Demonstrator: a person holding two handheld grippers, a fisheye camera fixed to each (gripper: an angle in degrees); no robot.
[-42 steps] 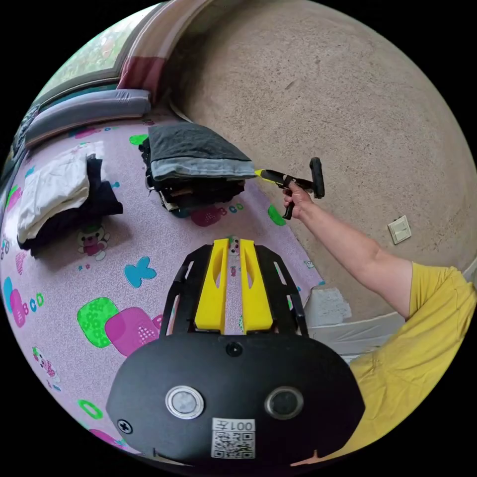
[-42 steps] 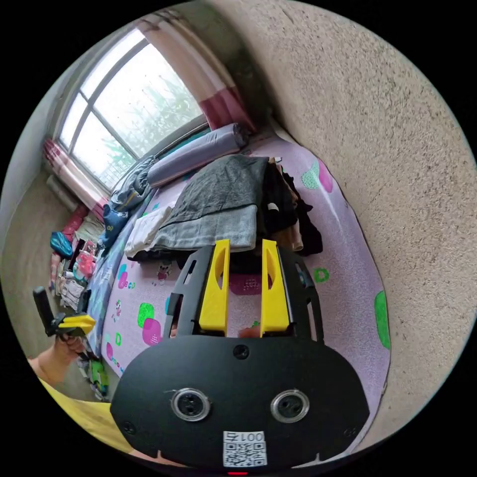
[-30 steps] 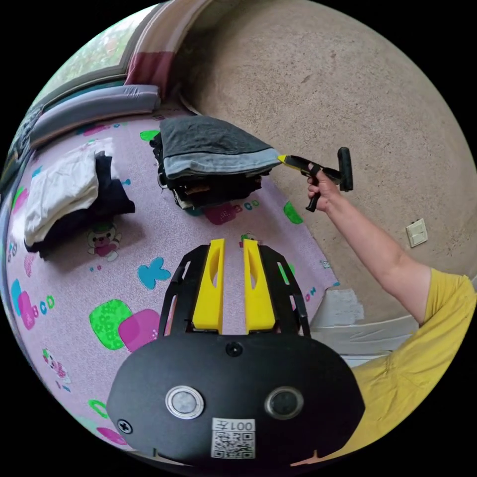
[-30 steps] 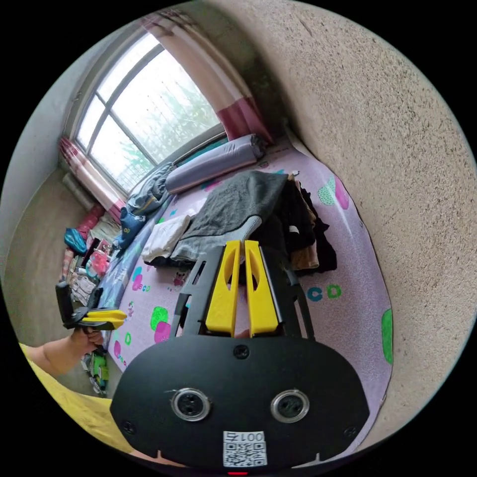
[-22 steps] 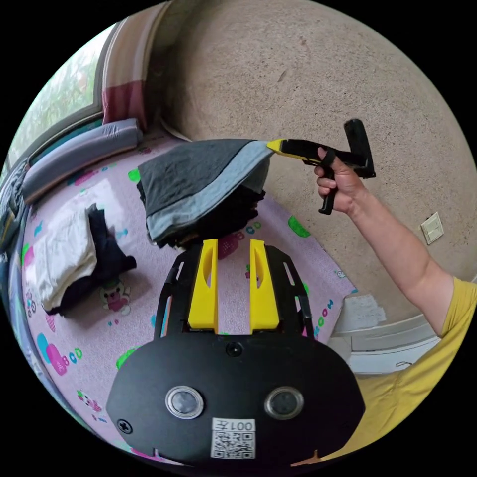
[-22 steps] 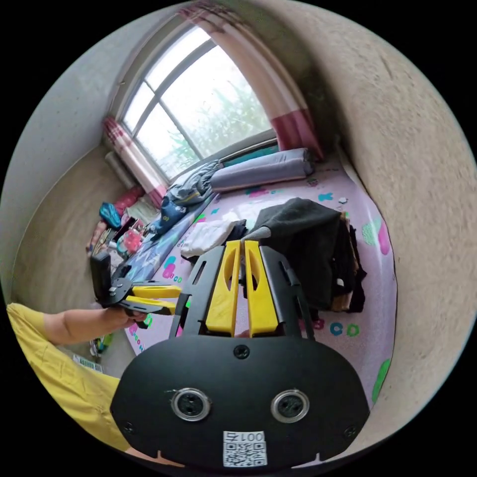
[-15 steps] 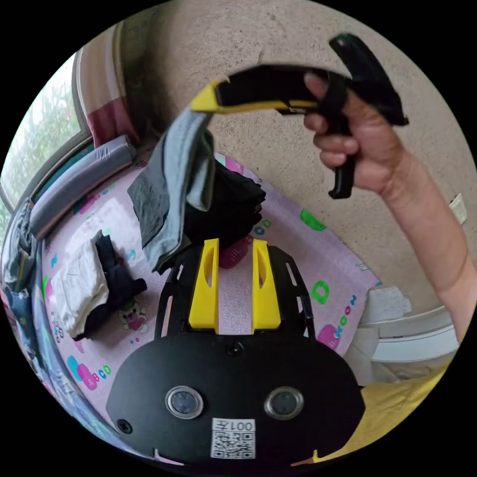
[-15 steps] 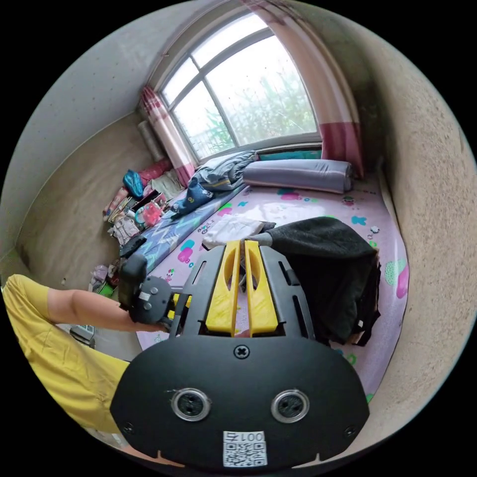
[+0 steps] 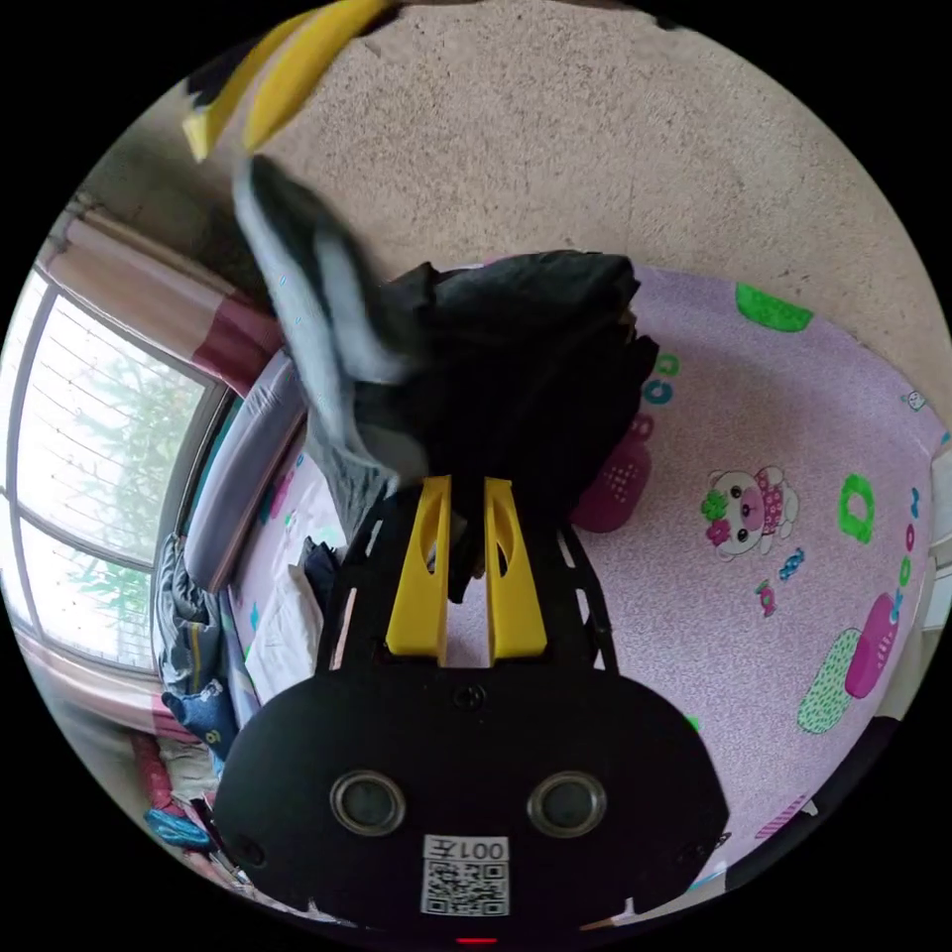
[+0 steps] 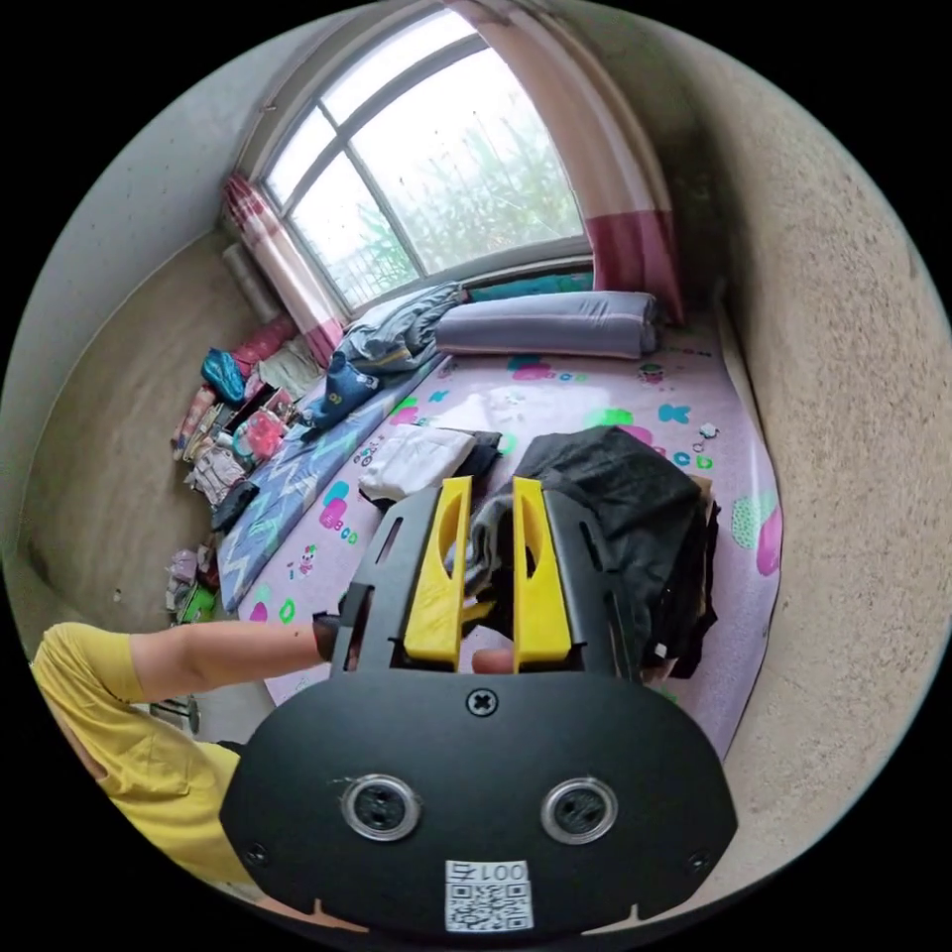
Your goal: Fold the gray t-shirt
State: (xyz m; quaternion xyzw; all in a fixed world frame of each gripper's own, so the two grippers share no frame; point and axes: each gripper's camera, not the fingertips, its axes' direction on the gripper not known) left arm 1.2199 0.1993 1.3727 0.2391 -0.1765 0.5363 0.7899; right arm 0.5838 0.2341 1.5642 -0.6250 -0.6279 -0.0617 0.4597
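Fingers [image 10: 436, 580] of the right gripper [image 10: 492, 486] are standing apart, wider than half a second ago, when they were pinched on the shirt's hem. Gray shirt [image 10: 482, 540] is showing in the gap between them; whether either finger is touching it, cannot tell. In the left gripper view the shirt [image 9: 307, 288] is hanging blurred in the air just below the right gripper's tips, over the dark pile [image 9: 526, 347], more bunched and upright than before. Its lower end is trailing down to the left gripper [image 9: 466, 486].

Left fingers [image 9: 421, 580] are sitting closer together than half a second ago, a narrow gap still between them, nothing seen pressed there; dark cloth is showing behind the gap.

Both cameras are rolling with the hands, so the room is sitting differently in each view. Pile is resting on the purple mat [image 9: 754, 595] beside the wall [image 9: 595, 149]. White stack [image 10: 416, 461] is lying near it. A bare arm [image 10: 228, 645] is reaching in behind the right gripper's body.
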